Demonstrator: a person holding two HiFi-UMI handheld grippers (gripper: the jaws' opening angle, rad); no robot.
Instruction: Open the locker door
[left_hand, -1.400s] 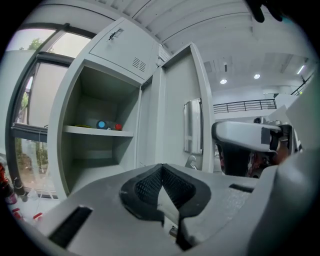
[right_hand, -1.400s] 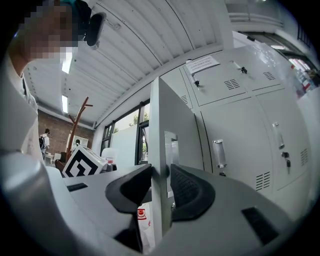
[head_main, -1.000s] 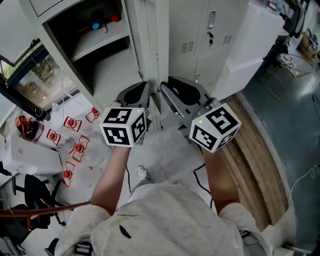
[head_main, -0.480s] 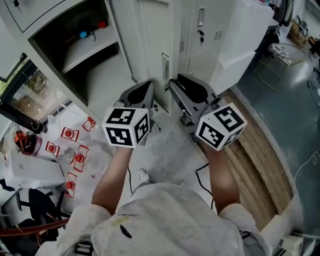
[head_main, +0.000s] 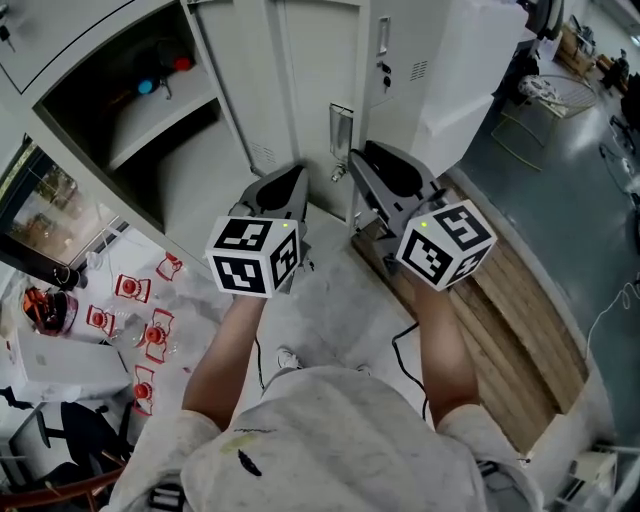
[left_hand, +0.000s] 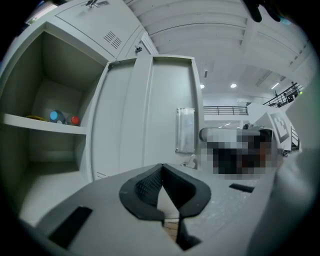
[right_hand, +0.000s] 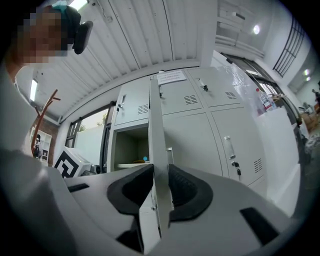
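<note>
Grips the free edge of the pale grey metal locker door (right_hand: 156, 115) with the right tongs (right_hand: 160, 172), pads pressing both faces. Carries nothing in the left tongs (left_hand: 162, 166) (tips pressed together). Seems nearly finished: already swung well out, perhaps needing slightly more swing.

Open locker door (head_main: 312, 95), right gripper (head_main: 353, 168) at its edge.

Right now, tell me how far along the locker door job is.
Done: the locker door already stands swung out, the shelved compartment exposed. In hand: the right gripper clamps the door's edge; the left gripper is shut and empty. Left: perhaps swing wider, then release.
</note>
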